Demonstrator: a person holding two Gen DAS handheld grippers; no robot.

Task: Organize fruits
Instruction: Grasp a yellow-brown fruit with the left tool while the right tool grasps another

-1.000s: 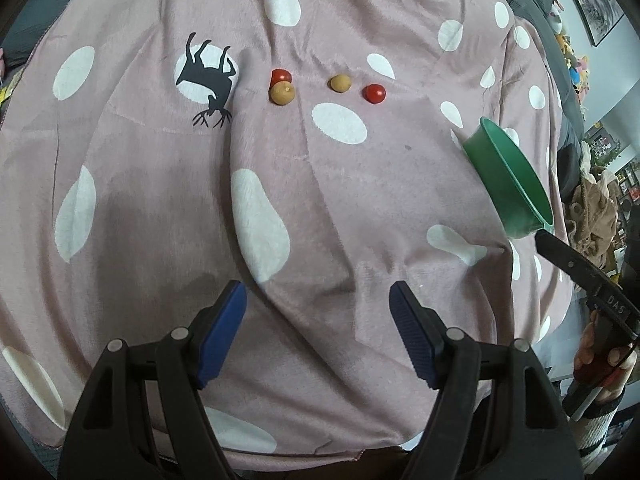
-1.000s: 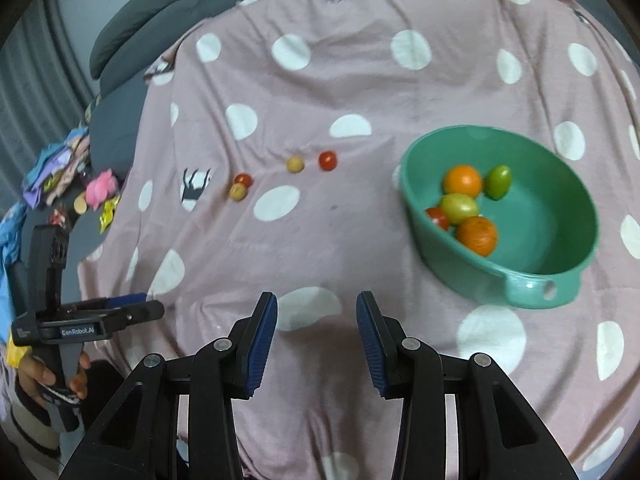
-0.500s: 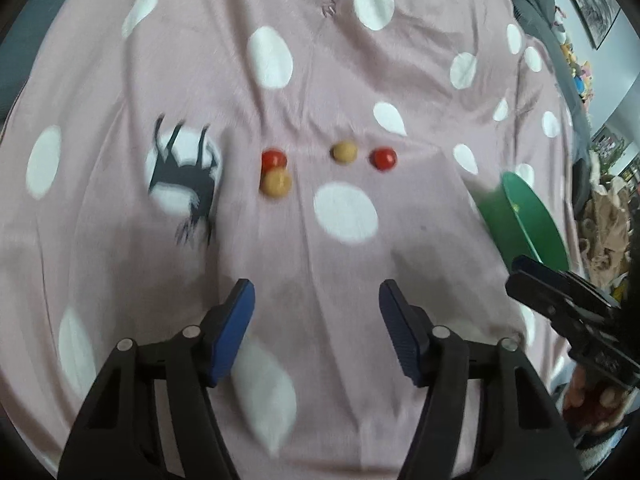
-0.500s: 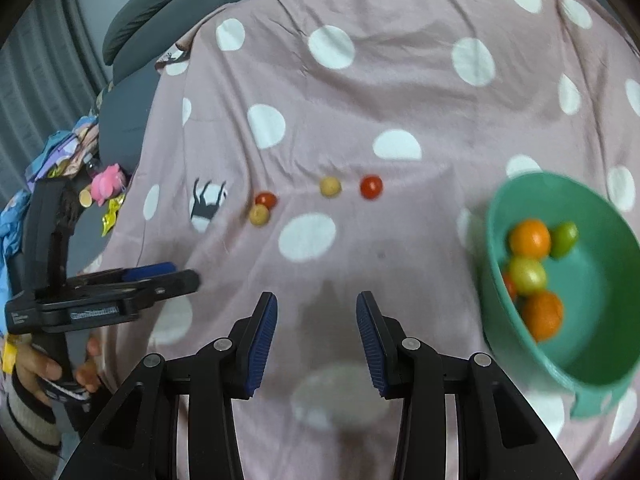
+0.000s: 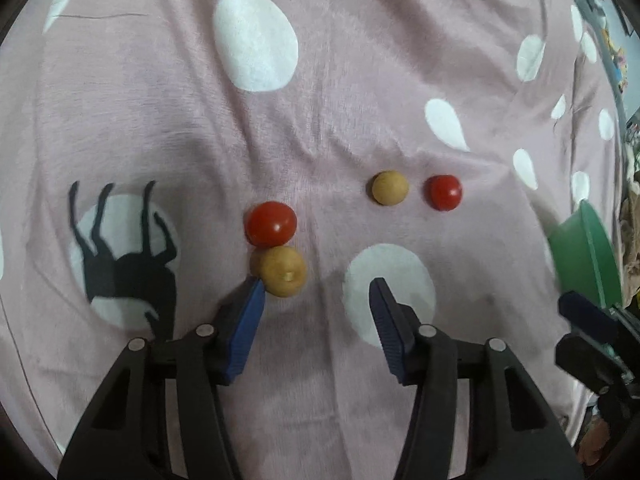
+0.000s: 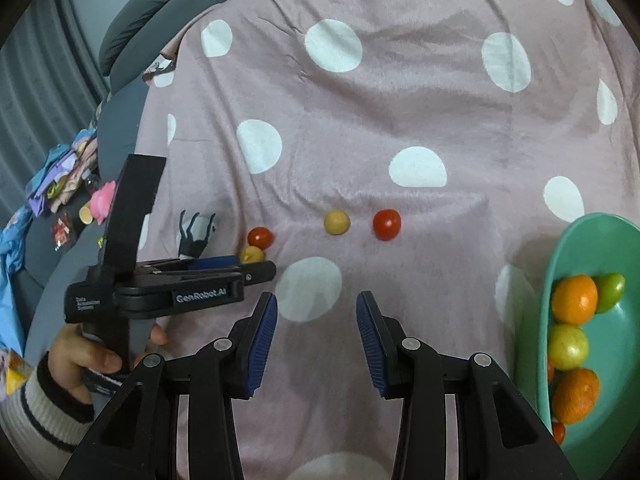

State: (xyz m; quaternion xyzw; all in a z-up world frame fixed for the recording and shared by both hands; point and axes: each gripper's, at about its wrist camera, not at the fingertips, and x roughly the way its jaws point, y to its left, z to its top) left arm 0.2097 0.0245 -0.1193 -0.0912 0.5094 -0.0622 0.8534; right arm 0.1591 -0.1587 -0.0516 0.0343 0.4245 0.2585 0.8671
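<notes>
Several small fruits lie on a pink polka-dot cloth (image 5: 320, 100). A tan round fruit (image 5: 282, 266) touches a red tomato (image 5: 271, 224); further right lie a second tan fruit (image 5: 390, 187) and a second red tomato (image 5: 444, 193). My left gripper (image 5: 318, 286) is open, its left fingertip right beside the near tan fruit. My right gripper (image 6: 314, 304) is open and empty, hovering over the cloth short of the fruits (image 6: 337, 222). A green bowl (image 6: 560, 272) at the right holds oranges and green and red fruits.
The left gripper and the hand holding it show in the right wrist view (image 6: 160, 288). A black deer print (image 5: 124, 264) marks the cloth at the left. Toys and clutter (image 6: 64, 184) lie beyond the cloth's left edge.
My left gripper has moved forward and down to the near tan fruit. My right gripper has shifted left and forward, so the bowl now sits at the right edge of its view.
</notes>
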